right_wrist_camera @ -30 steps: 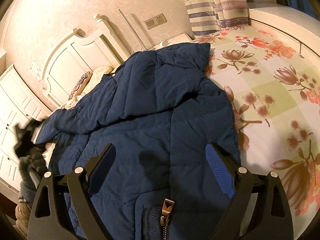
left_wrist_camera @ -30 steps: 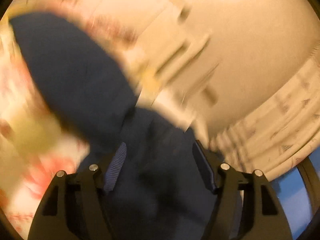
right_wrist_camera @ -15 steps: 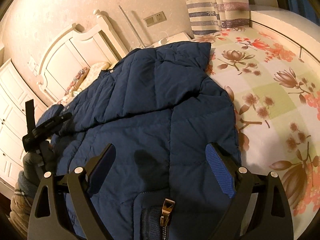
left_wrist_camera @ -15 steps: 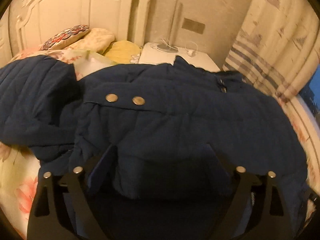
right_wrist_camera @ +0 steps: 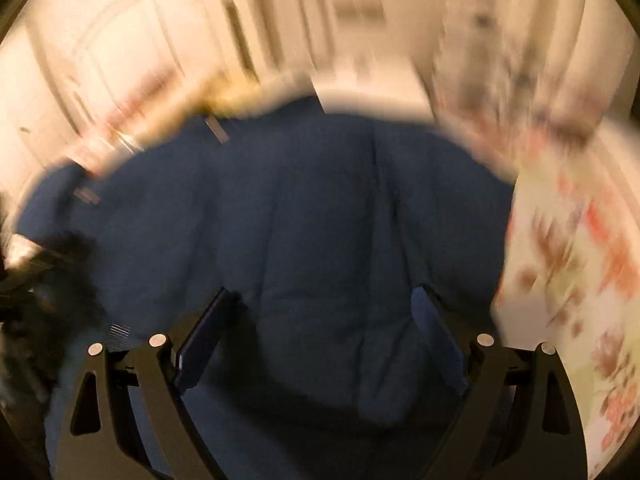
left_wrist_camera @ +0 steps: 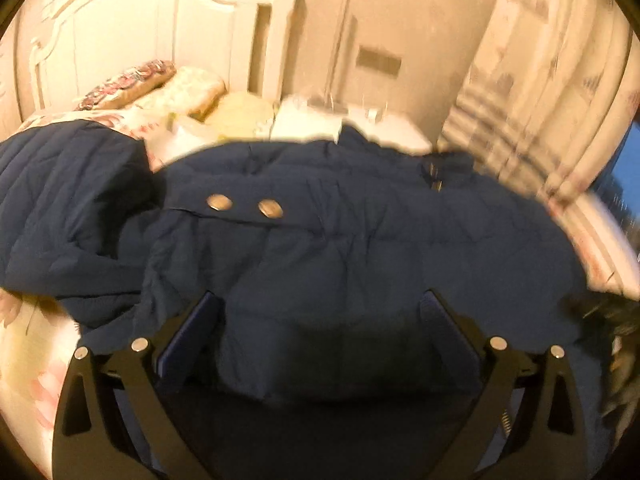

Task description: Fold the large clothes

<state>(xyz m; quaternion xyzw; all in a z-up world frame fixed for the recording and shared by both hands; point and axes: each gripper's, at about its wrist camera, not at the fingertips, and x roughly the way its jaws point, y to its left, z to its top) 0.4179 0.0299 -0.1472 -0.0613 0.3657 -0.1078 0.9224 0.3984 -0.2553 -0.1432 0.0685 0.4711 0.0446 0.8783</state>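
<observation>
Left wrist view shows the navy quilted jacket [left_wrist_camera: 360, 248] spread across the flowered bedspread [left_wrist_camera: 28, 336], one sleeve [left_wrist_camera: 60, 208] bunched toward the bed's left edge and two snap buttons [left_wrist_camera: 244, 205] facing up. Left gripper [left_wrist_camera: 320, 332] hangs over it, jaws spread, nothing held. Right gripper [right_wrist_camera: 324, 320], heavily blurred, is likewise spread above the jacket. Pillows [left_wrist_camera: 160, 84] lie against the white headboard [left_wrist_camera: 132, 28].

A white carved headboard [left_wrist_camera: 132, 36] stands at the bed's far end, with a patterned pillow [left_wrist_camera: 132, 84] and a cream pillow [left_wrist_camera: 192, 90] just beside each other against it. A white nightstand [left_wrist_camera: 316, 122] sits beyond the bed's far corner. Striped curtains [left_wrist_camera: 532, 92] hang at right. The floral bedsheet [right_wrist_camera: 560, 264] is blurred.
</observation>
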